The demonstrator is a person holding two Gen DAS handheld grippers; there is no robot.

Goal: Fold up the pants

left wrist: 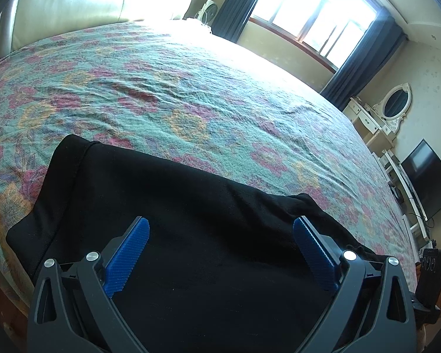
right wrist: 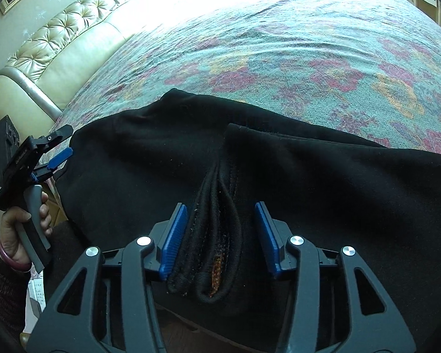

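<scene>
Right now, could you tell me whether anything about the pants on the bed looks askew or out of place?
Yes: the pants lie mostly flat on the bedspread, but a bunched band of hems stands up in ridges between the right gripper's open jaws, at the near edge. An orange inner patch shows there.

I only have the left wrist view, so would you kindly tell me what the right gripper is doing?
Observer: The right gripper is open, with a bunched hem of the pants between its fingers.
Operator: Thank you. Is it pinching that hem?
Observer: No, one pad stands clear of it.
Operator: And where does my left gripper sit?
Observer: The left gripper is open at the pants' edge nearest the headboard.
</scene>
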